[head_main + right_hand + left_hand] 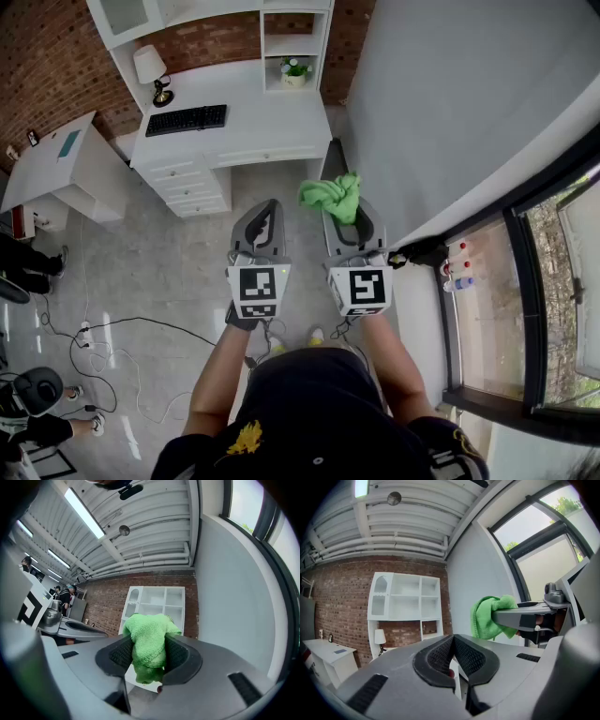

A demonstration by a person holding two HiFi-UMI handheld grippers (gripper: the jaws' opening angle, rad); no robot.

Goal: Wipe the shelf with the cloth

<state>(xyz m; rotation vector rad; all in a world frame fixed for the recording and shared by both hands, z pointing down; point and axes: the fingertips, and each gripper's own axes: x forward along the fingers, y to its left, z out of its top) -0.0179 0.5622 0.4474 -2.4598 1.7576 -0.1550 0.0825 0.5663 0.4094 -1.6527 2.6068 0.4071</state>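
jaws on my right gripper (149,652) pinch the cloth (144,629) to carry it to the shelf (157,604); left gripper (453,644) closed, empty.

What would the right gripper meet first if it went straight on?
Probably the white shelf, straight ahead beyond the cloth held in the right gripper. Nothing shows in between, though depth is unclear and the grey wall runs close on its right.
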